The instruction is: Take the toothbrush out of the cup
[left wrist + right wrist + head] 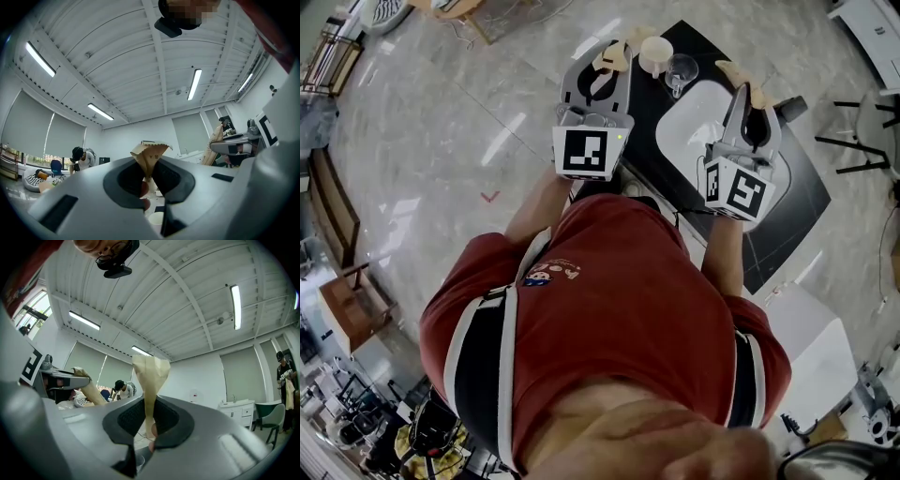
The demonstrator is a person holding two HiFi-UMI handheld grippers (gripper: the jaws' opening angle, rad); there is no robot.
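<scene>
Nearest in the head view is the person's red shirt [619, 309], with both arms reaching forward over a black bench [787, 225]. The left gripper [617, 54] and right gripper [742, 84] are held side by side above it, marker cubes toward the camera. Under the right gripper lies a white sink [698, 122]. Past the left gripper's tips, at the far end of the bench, stands the cream cup [656, 52], with a clear glass [681, 70] just beside it toward the sink. The cup is short, pale and round. From above the toothbrush is too small to make out, so whether it is in the cup cannot be told. Only this view shows the bench top and the grey marbled floor [441, 122] around it. The gripper views look upward instead. In the left gripper view the left gripper [150, 154] has its tan-taped jaws closed tip to tip with nothing between them. A pale round rim, perhaps the cup [156, 219], shows low through the gap. In the right gripper view the right gripper [151, 371] likewise has its jaws together and empty. Beyond the jaws these views show what the head view does not: a white ribbed ceiling with strip lights [194, 84], a person [79, 157] by the far windows, and a white cabinet [236, 411] against the back wall.
</scene>
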